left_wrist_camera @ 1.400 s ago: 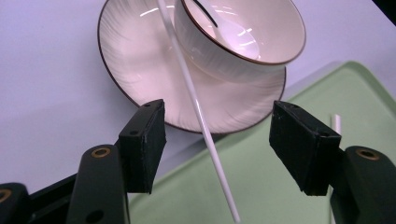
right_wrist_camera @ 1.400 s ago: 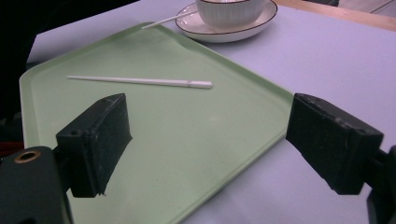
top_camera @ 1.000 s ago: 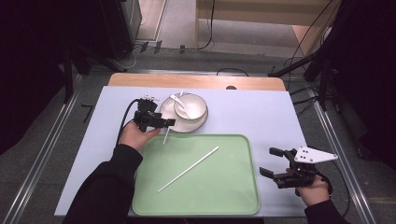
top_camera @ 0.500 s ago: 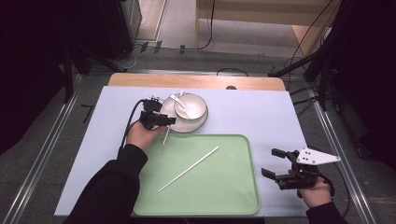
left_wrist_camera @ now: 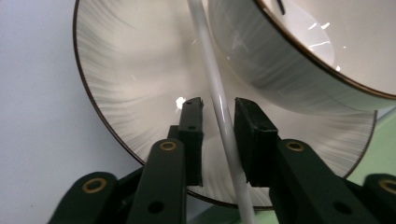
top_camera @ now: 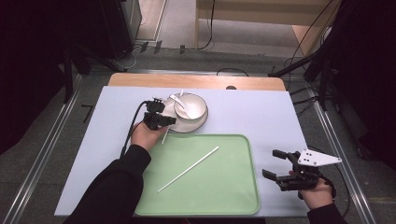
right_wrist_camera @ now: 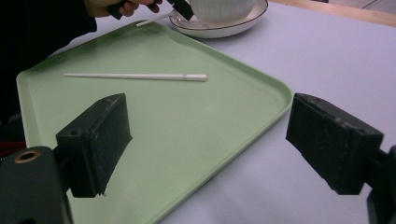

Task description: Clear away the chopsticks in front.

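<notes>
— Where's the left gripper (top_camera: 169, 120)?

— I have it down over the plate (left_wrist_camera: 112, 84), beside the bowl (top_camera: 190, 106). Its jaws have just been closing, and the white chopstick (left_wrist_camera: 219, 100) runs between them. In the left gripper view the right pad looks to be against the stick, but I see a thin gap on the other side, so I wouldn't call it gripped yet.

— And the chopstick itself?

— It leans on the plate against the bowl's outer wall, its lower end reaching over the plate's rim towards the green tray (top_camera: 233, 196). Its mate (top_camera: 188, 169) already lies flat across that tray.

— What worries you?

— The stick is thin, round and glossy. If one pad meets it first, I think it rolls aside or skids down the plate and I close on nothing. The jaws also sit close to the bowl, so a crooked lift could knock it, or drag the spoon (top_camera: 183, 102) resting inside.

— And the right side?

— The right gripper (top_camera: 279, 168) hangs off the tray's right edge, jaws spread wide with nothing in them, well clear of all that.
</notes>
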Tool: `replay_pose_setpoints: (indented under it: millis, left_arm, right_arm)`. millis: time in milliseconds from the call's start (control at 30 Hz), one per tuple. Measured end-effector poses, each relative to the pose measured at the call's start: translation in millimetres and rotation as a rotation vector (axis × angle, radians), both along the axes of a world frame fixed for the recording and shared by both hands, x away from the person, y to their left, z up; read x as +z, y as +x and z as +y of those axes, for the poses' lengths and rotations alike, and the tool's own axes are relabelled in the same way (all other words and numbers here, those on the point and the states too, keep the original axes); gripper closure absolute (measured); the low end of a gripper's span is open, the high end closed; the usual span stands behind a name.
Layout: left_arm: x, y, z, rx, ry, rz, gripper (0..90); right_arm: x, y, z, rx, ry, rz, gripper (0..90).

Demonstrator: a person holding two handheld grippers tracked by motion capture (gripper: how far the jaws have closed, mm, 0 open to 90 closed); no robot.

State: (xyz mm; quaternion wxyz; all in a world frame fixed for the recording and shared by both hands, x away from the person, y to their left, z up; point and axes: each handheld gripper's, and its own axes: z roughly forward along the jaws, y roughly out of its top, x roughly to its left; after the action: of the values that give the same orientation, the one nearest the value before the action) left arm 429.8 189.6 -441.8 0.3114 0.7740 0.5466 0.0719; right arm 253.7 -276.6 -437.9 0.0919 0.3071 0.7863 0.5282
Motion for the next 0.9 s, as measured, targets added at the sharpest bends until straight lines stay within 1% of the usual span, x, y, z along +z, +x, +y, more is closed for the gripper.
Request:
replay_pose_setpoints:
  millis: [33, 100, 267, 367, 467, 533, 567, 600, 633, 700, 733, 800, 900]
  left_arm:
    - [0.0, 0.3, 0.5, 0.012, 0.005, 0.002, 75.5]
    - [0.2, 1.0, 1.9, 0.03, -0.001, 0.004, 79.8]
    - [1.4, 1.2, 4.5, 0.041, 0.01, 0.007, 84.8]
    - [2.5, 1.2, 6.0, 0.048, 0.009, 0.003, 85.1]
    - [4.1, 1.7, 8.9, 0.056, -0.014, 0.003, 85.3]
    - [6.2, 1.5, 11.4, 0.062, -0.014, 0.0, 85.4]
    - [6.8, 1.6, 12.7, 0.064, -0.022, -0.003, 85.4]
    - [8.5, 1.6, 15.6, 0.068, -0.028, -0.006, 85.5]
    - [9.7, 1.6, 17.7, 0.064, -0.026, -0.006, 85.5]
    - [14.0, 0.8, 23.3, 0.08, -0.04, -0.012, 85.5]
    - [14.0, 0.8, 23.3, 0.08, -0.04, -0.012, 85.5]
    - [18.9, -0.3, 29.9, 0.089, -0.057, -0.008, 85.5]
    - [25.7, -3.3, 35.6, 0.098, -0.056, -0.025, 85.5]
  right_arm:
    - [0.0, 0.0, 0.0, 0.001, 0.0, 0.0, 14.4]
    - [-0.1, -0.1, -0.1, 0.001, -0.001, 0.0, 14.4]
    - [-0.2, -0.2, -0.1, 0.002, -0.002, 0.0, 14.4]
    - [-0.2, -0.3, -0.2, 0.001, -0.002, 0.0, 14.4]
    - [-0.2, -0.5, -0.1, 0.001, 0.001, 0.0, 14.4]
    - [-0.2, -0.7, -0.3, 0.0, 0.0, 0.002, 14.4]
    - [-0.2, -0.7, -0.3, 0.0, 0.0, 0.002, 14.4]
    - [-0.2, -0.7, -0.3, 0.0, 0.0, 0.002, 14.4]
    - [-0.2, -0.7, -0.2, 0.0, 0.001, 0.002, 14.4]
    - [-0.1, -0.8, -0.1, 0.001, 0.002, 0.0, 14.4]
    - [0.0, -0.8, -0.1, 0.002, 0.002, 0.0, 14.4]
    - [-0.1, -0.7, -0.1, 0.002, 0.001, 0.0, 14.4]
    - [-0.1, 0.0, 0.6, 0.007, -0.001, 0.003, 14.4]
